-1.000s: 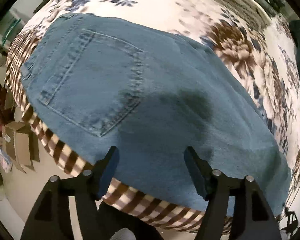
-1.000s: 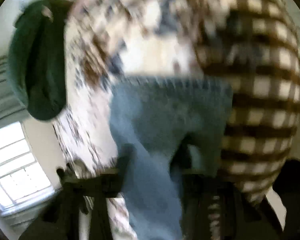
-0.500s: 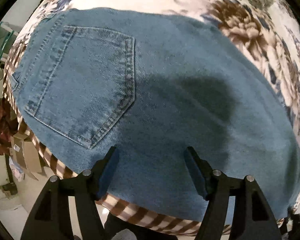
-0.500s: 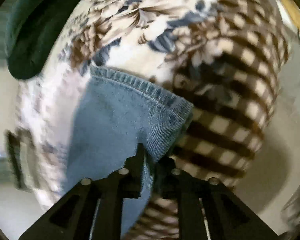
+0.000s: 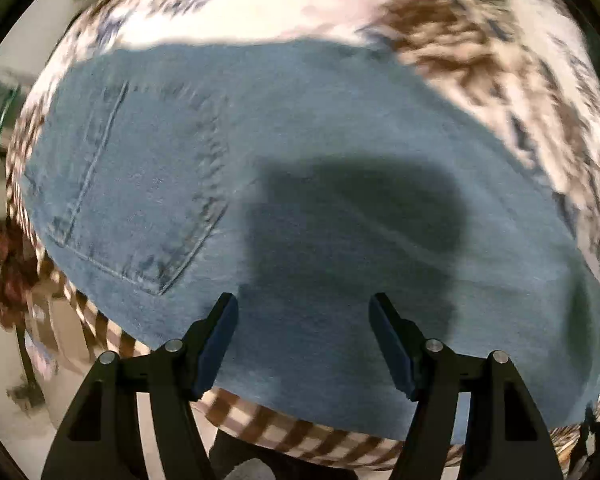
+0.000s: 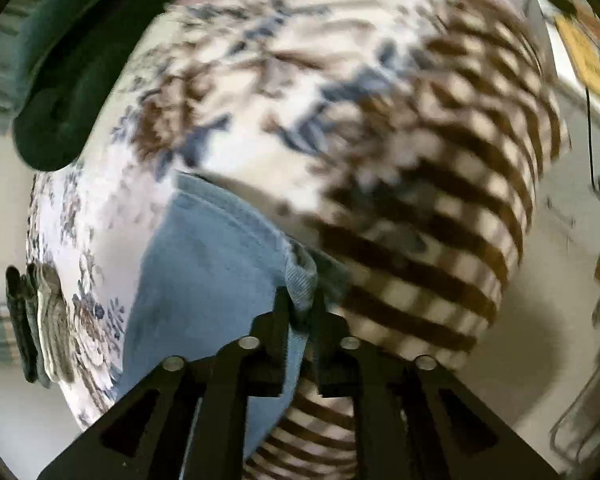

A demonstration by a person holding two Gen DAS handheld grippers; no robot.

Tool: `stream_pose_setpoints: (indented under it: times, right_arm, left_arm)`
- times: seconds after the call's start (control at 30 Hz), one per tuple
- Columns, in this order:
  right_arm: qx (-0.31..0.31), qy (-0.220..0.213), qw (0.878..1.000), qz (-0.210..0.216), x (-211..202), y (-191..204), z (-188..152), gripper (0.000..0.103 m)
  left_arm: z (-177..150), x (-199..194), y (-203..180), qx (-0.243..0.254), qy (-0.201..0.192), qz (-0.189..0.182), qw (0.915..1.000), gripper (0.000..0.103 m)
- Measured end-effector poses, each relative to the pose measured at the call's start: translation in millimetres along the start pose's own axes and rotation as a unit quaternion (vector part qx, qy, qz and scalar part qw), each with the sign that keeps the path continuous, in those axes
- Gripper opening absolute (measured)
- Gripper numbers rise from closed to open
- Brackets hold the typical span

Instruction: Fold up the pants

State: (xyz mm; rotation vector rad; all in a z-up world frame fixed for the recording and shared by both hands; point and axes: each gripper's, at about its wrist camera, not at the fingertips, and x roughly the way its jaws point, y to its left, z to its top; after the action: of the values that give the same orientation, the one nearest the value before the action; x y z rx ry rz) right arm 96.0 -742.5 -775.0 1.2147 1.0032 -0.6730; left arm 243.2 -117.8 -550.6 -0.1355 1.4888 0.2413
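**Jeans laid flat, one corner gripped for a fold**

Blue denim pants (image 5: 320, 208) are spread on a surface covered with a floral cloth (image 5: 480, 40), with a brown-and-white checked cloth (image 6: 440, 220) hanging over its edge. Whether it is a bench or a bed cannot be told. A back pocket (image 5: 136, 188) faces up near the left side of the left view. The left claw (image 5: 302, 320) is held open, low over the near edge of the denim, with nothing between its fingers. The right claw (image 6: 300, 304) is closed on a hemmed corner of the pants, which is lifted slightly. The fold is judged to be at an early stage: the seat lies flat, and the gripped corner is yet to be carried over.

A dark green cushion (image 6: 72, 60) lies at the far end of the surface. A stack of folded clothes (image 6: 40, 320) sits at the left edge. Pale flooring is seen below. Both views are blurred.
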Motion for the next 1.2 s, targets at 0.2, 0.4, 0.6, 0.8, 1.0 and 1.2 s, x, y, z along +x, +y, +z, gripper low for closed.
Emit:
stream_pose_setpoints:
  times: [0.2,0.4,0.6,0.8,1.0,1.2]
  right_arm:
    - [0.079,0.024,0.993,0.082,5.0,-32.8,-13.6,0.048]
    - [0.076,0.026,0.972,0.222,44.5,-32.9,-20.6,0.047]
    - [0.069,0.024,0.962,0.264,73.1,-26.8,-19.2,0.047]
    - [0.091,0.030,0.944,0.316,88.2,-16.7,-12.5,0.026]
    - [0.062,0.009,0.960,0.274,67.2,2.4,-7.6,0.007]
    - [-0.039,-0.016,0.960,0.277,1.6,62.8,-21.9,0.006]
  left_arm:
    - [-22.1,12.9,-54.1,0.080,-0.020,-0.023,0.9964,0.066]
    - [-28.9,46.3,-51.9,0.054,-0.003,-0.060,0.9967,0.079]
    - [-33.5,66.4,-60.7,0.106,0.015,-0.072,0.9916,0.103]
    - [-33.1,77.4,-77.8,0.095,0.020,-0.047,0.9941,0.103]
    - [-9.2,70.3,-76.2,0.091,0.011,-0.032,0.9952,0.103]
    - [-15.0,24.6,-78.9,0.110,-0.050,-0.015,0.9926,0.103]
